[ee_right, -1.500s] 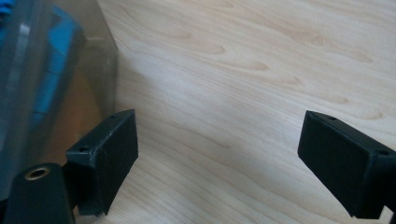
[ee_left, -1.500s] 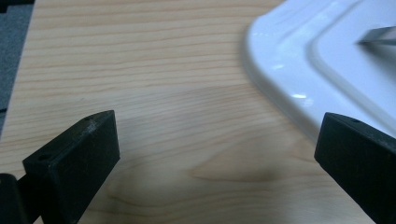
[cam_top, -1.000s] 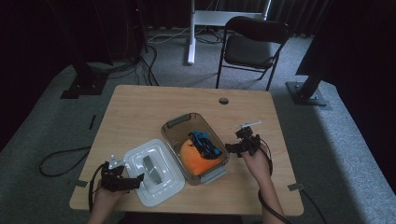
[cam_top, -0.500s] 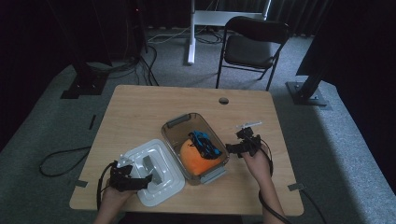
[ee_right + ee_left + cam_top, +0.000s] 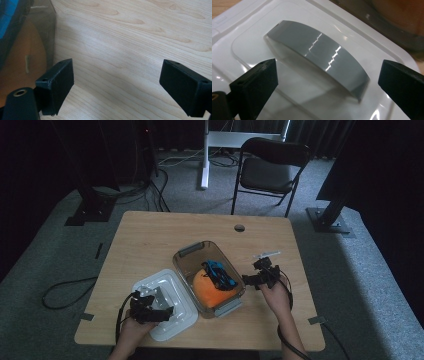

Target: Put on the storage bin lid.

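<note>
at the table's near-left corner, one white lid lies flat, its single grey handle arching up from the middle. the left gripper hangs over the lid's near edge, jaws spread wide to either side of the handle and touching nothing. the lid looks like light, stiff, glossy plastic, likely slick under the pads; the raised handle seems the only sound place to pinch it, across its narrow width near the centre so the lid lifts level rather than tipping. just right of the lid, touching or nearly so, stands one clear bin set on a slant toward the table's middle, holding one orange ball-like thing with one blue-and-black item on top; what that item is cannot be told. at the bin's right side, toward the table's right edge, the right gripper hovers low over bare wood, jaws also wide apart and empty, one jaw close beside the bin wall. one small pale strip lies just beyond it. a person's two hands hold the tools from the near edge.
</note>
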